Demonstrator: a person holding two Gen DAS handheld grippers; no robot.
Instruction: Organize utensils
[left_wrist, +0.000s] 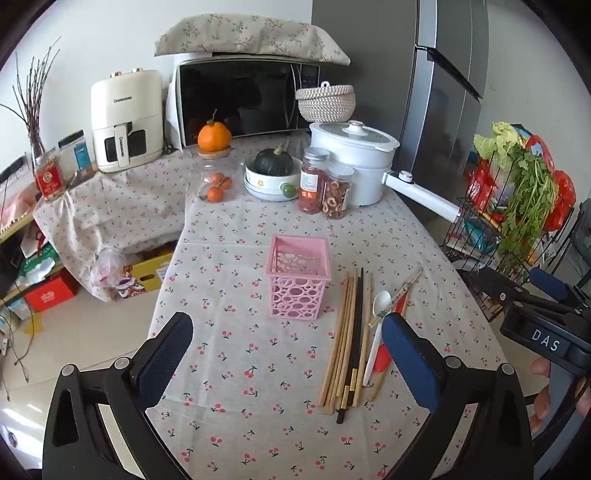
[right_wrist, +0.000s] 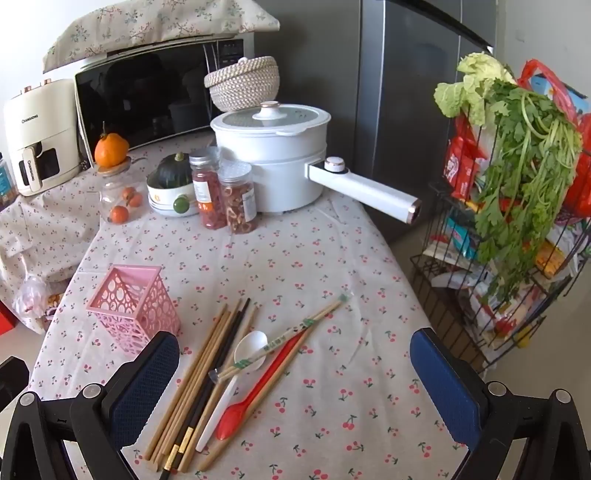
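A pink perforated utensil holder stands upright and empty on the cherry-print tablecloth. To its right lies a pile of utensils: several wooden and black chopsticks, a white spoon, a red spoon and wrapped chopsticks. My left gripper hovers open above the cloth, its right finger over the pile's edge. My right gripper is open too, with part of the pile between its fingers below. Neither holds anything.
At the back of the table stand a white electric pot with a long handle, two jars, a bowl with a squash and a glass jar of oranges. A wire rack with greens stands off the table's right edge.
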